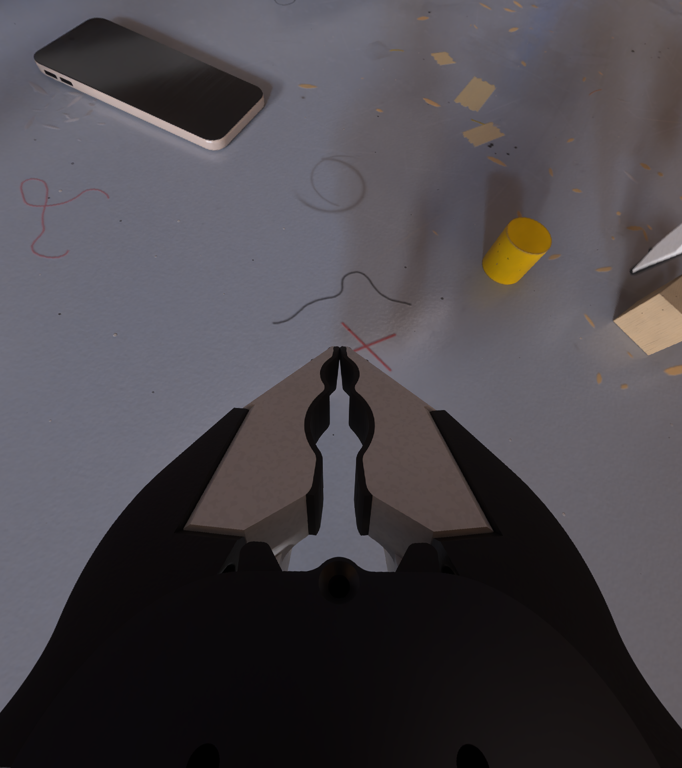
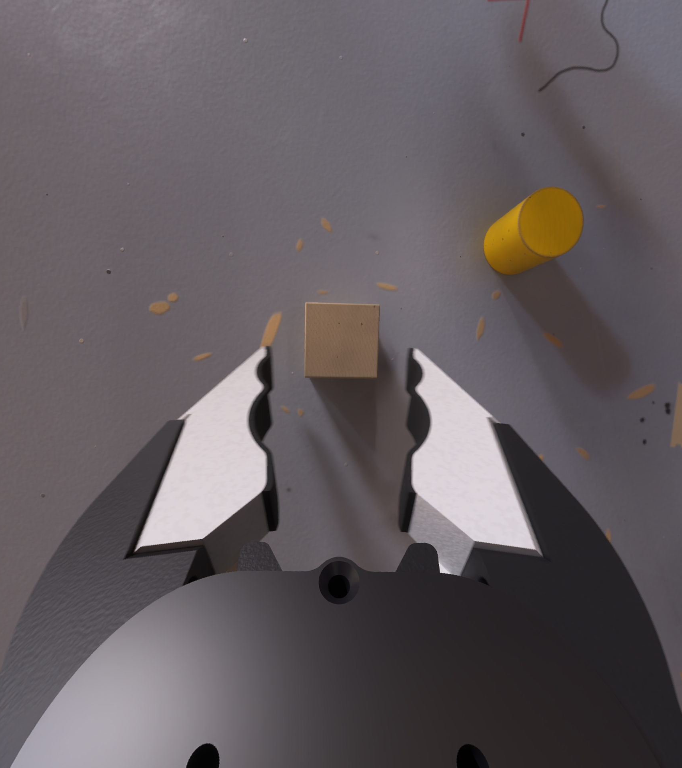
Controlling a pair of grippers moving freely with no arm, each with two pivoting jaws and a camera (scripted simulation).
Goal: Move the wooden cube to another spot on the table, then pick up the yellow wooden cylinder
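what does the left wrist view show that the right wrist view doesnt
Only the left wrist view shows the phone lying flat on the table, a looping red thread, and the shut left gripper. Only the right wrist view shows the whole right gripper, open, with the wooden cube just ahead of its fingertips, not yet between them. Both show the cube, the yellow wooden cylinder standing beside it, scattered wood chips, tape scraps, a dark thread and a red cross mark.
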